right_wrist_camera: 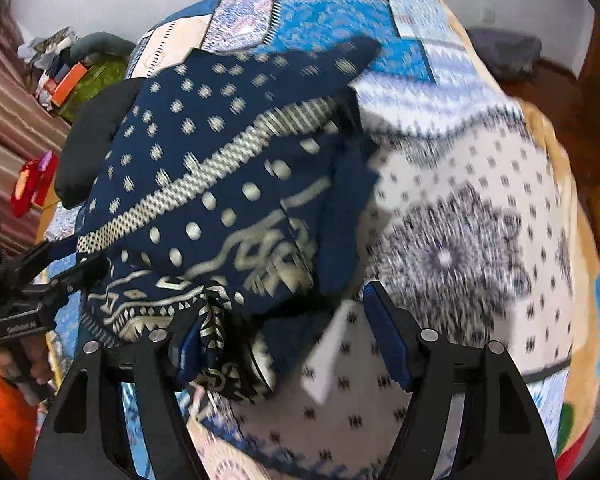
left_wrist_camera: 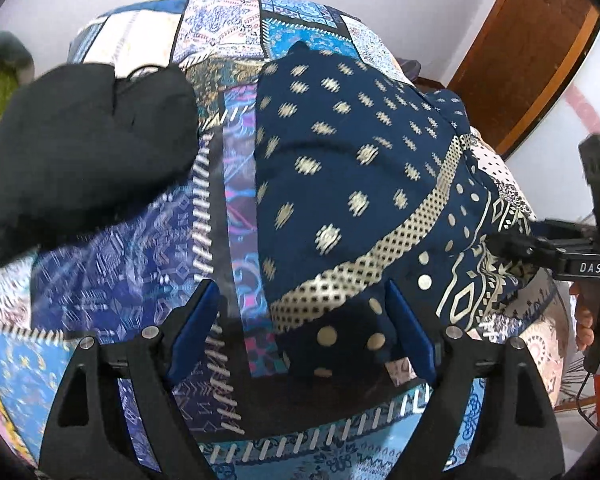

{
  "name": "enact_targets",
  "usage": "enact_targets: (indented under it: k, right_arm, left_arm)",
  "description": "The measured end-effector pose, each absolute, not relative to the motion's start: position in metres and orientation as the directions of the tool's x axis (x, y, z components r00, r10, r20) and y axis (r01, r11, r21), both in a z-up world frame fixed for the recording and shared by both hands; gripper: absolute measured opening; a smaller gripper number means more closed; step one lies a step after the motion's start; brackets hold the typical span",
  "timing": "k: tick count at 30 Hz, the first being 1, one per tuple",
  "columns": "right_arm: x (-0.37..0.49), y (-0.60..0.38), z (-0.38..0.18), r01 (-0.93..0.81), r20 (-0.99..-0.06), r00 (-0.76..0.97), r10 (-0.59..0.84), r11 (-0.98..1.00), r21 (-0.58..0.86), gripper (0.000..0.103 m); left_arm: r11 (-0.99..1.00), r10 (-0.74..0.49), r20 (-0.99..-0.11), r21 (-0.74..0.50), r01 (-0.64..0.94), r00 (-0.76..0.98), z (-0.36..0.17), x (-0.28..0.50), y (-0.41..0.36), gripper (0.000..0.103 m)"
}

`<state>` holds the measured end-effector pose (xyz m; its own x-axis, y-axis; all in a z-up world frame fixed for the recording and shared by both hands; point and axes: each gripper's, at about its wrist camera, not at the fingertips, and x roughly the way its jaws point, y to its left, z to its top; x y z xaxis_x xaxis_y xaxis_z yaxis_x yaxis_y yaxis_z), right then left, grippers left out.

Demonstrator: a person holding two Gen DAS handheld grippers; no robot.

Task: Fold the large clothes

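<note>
Navy cloth garment with cream printed motifs (left_wrist_camera: 340,168) lies bunched on the blue patchwork bedspread (left_wrist_camera: 112,280), beside a black fabric bundle (left_wrist_camera: 88,148). Left gripper (left_wrist_camera: 300,320): jaws open over garment hem. Right gripper (right_wrist_camera: 284,340): jaws open, garment edge between.

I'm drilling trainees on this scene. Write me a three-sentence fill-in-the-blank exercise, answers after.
1. The navy garment with the gold print lies on a patchwork ____.
2. Beside the garment, on its left in the left wrist view, lies a plain ____ cloth.
3. The jaws of both the left gripper and the right gripper stand ____.

Missing words: bedspread; black; open
</note>
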<state>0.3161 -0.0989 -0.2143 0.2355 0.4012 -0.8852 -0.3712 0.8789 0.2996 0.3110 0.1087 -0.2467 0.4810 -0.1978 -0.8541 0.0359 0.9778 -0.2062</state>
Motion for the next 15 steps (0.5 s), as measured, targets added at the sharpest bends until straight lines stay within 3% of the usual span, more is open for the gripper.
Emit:
enact_targets:
  k: [7,15]
  right_arm:
    - [0.293,-0.113,-0.202,-0.399,-0.901,0.281,0.332,0.894,0.205,0.069]
    - [0.292,-0.118,-0.154,-0.41,-0.836,0.339,0.431,0.868,0.28,0.07]
  left_arm:
    - [0.98,-0.187,-0.853,-0.198,0.029,0.487,-0.242,0.287,0.113,0.085]
    - [0.993,-0.115,-0.85,-0.113,0.035,0.514,-0.205,0.281,0.111,0.084]
